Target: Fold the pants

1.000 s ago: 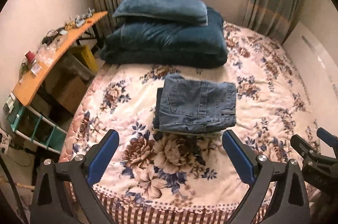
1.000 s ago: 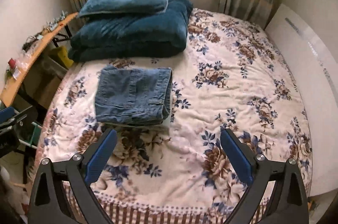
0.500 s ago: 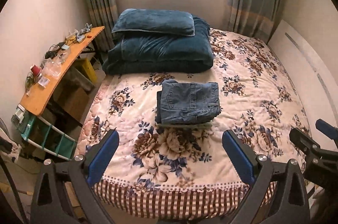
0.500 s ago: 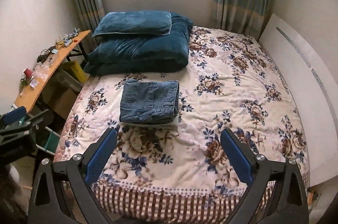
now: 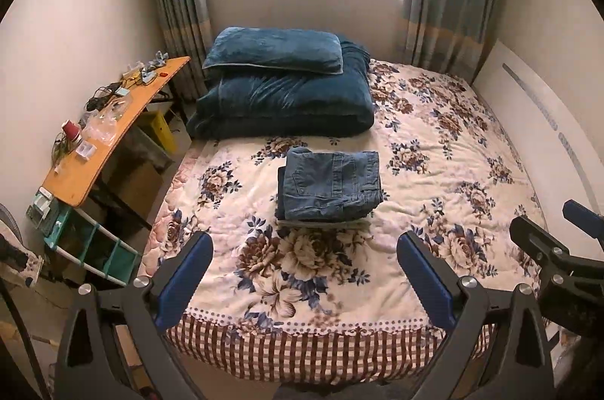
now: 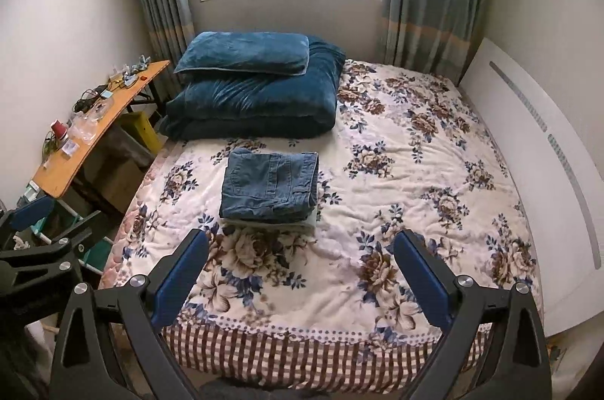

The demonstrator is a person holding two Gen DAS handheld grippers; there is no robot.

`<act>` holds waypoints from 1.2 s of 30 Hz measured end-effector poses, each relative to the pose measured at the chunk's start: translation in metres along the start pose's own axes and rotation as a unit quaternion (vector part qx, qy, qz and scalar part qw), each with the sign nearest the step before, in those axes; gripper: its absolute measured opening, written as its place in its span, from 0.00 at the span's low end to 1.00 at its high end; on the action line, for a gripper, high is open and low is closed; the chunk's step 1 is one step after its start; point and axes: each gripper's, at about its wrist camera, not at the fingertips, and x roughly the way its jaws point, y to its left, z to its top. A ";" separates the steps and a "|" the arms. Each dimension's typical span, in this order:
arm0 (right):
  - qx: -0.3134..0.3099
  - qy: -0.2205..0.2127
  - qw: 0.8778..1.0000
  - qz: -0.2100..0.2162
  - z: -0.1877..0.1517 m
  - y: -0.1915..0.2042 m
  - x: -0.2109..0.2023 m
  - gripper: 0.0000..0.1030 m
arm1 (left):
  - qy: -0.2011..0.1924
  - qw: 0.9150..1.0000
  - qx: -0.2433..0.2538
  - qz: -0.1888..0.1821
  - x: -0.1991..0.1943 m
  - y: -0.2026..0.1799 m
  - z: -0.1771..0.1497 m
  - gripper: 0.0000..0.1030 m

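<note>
Blue denim pants (image 5: 329, 186) lie folded into a compact rectangle on the floral bedspread (image 5: 434, 181), resting on top of a pale folded garment. The same pants (image 6: 270, 186) show left of centre in the right wrist view. My left gripper (image 5: 304, 277) hangs open at the foot of the bed, well short of the pants and holding nothing. My right gripper (image 6: 301, 273) is also open and empty, at a similar distance from the bed's near edge. Each gripper appears at the side edge of the other's view.
A dark blue pillow (image 5: 273, 50) lies on a folded blue duvet (image 5: 283, 101) at the head of the bed. An orange desk (image 5: 109, 132) with clutter and a teal shelf (image 5: 90, 241) stand left. A white board (image 5: 547, 120) leans along the right wall.
Both grippers have pulled back and away from the bed, so the folded pants look smaller and farther off and the window has come into view. Both stay open.
</note>
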 end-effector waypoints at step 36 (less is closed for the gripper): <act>0.041 0.040 0.997 -0.052 0.009 -0.009 0.162 1.00 | 0.019 0.999 0.011 0.031 0.133 -0.005 0.017 1.00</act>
